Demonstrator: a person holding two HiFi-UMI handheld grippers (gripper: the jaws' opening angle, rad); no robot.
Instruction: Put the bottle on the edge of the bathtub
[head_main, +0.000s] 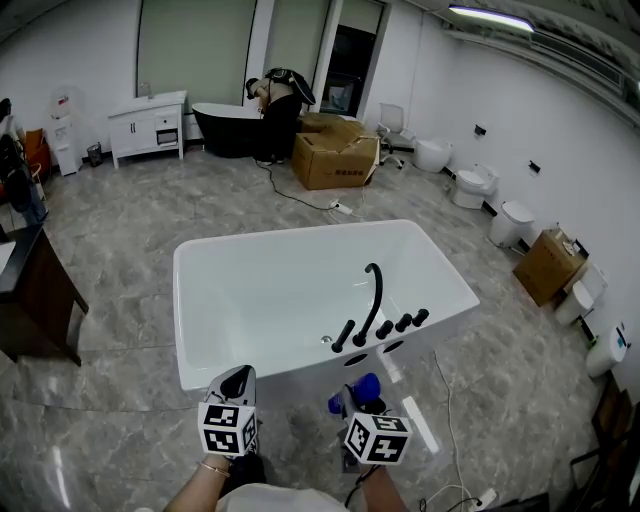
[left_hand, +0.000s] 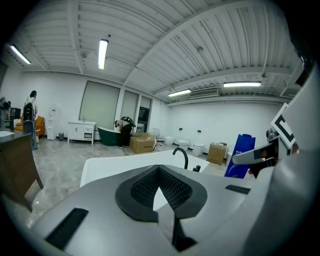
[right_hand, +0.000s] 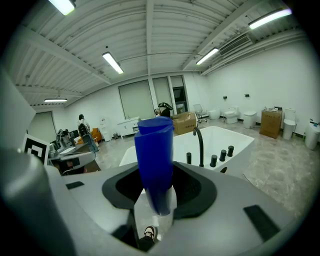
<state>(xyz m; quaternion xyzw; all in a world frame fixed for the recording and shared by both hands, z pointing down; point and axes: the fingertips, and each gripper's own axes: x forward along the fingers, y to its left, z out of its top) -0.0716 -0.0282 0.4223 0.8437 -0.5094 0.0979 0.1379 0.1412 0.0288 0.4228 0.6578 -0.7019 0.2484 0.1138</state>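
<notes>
A blue bottle (right_hand: 155, 160) stands upright between the pads of my right gripper (right_hand: 156, 172), which is shut on it. In the head view the bottle (head_main: 365, 388) and right gripper (head_main: 362, 402) hang low in front of the near wall of the white bathtub (head_main: 300, 240). A black faucet (head_main: 372, 300) and several black knobs sit on the tub's near right rim. My left gripper (head_main: 238, 382) is beside the right one, its jaws shut on nothing. From the left gripper (left_hand: 159, 170) I see the bottle (left_hand: 240, 155) at the right and the tub (left_hand: 115, 165) ahead.
A dark wooden desk (head_main: 30, 290) stands at the left. At the back are a cardboard box (head_main: 335, 150), a dark tub (head_main: 225, 125), a person bent over it (head_main: 275, 110) and a white cabinet (head_main: 148, 125). Toilets (head_main: 470, 185) and another box (head_main: 548, 265) line the right wall.
</notes>
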